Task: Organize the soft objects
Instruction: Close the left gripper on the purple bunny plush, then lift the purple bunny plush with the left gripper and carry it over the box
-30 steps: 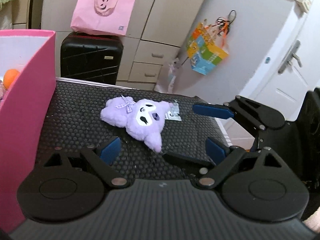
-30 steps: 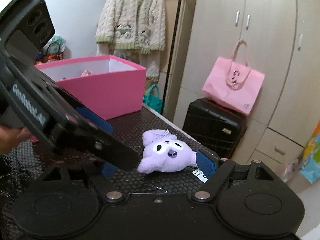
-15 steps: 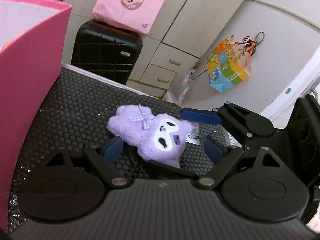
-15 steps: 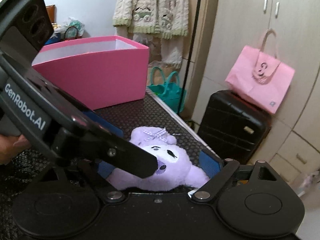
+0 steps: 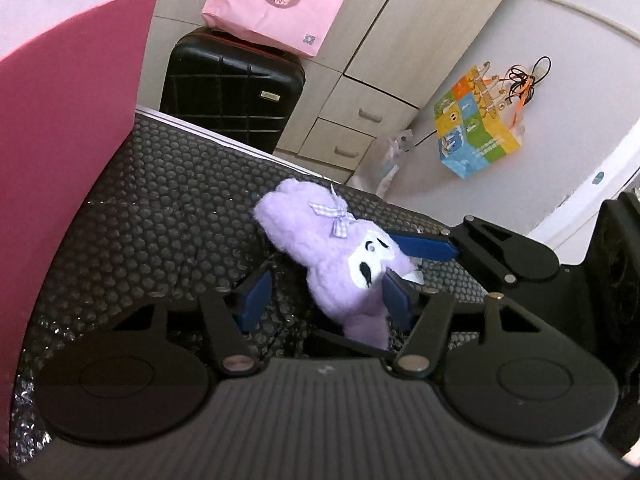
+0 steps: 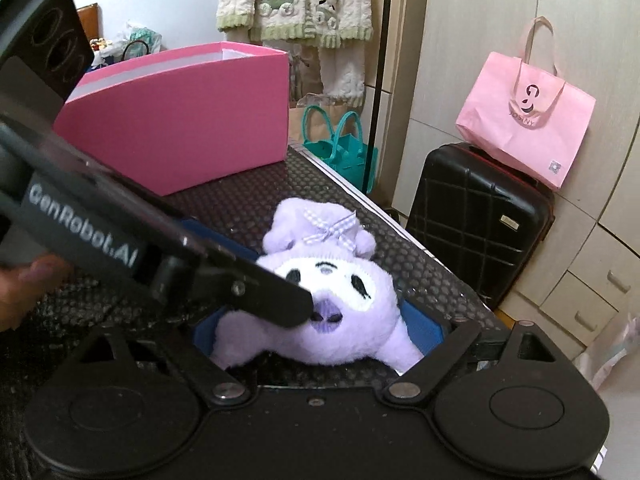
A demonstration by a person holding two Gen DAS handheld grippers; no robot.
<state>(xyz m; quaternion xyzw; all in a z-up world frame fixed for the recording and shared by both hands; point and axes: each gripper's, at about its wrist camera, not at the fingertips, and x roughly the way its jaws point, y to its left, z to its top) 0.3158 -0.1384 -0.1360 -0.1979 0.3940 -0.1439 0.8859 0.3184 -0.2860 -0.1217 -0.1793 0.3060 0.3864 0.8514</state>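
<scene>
A purple plush toy (image 5: 340, 264) is lying between both half-open grippers, left gripper (image 5: 326, 296) closing around its lower end, right gripper (image 6: 320, 330) straddling it wide.

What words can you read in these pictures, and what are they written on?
"GenRobot.AI": white letters on the black side of the left gripper.
"YOSINY", under a round logo: on the pink bag sitting on the black suitcase.
Colourful hanging bag: print too small to read.
White tag beside the purple plush toy: too small to read.
Suitcase badge: too small to read.
</scene>
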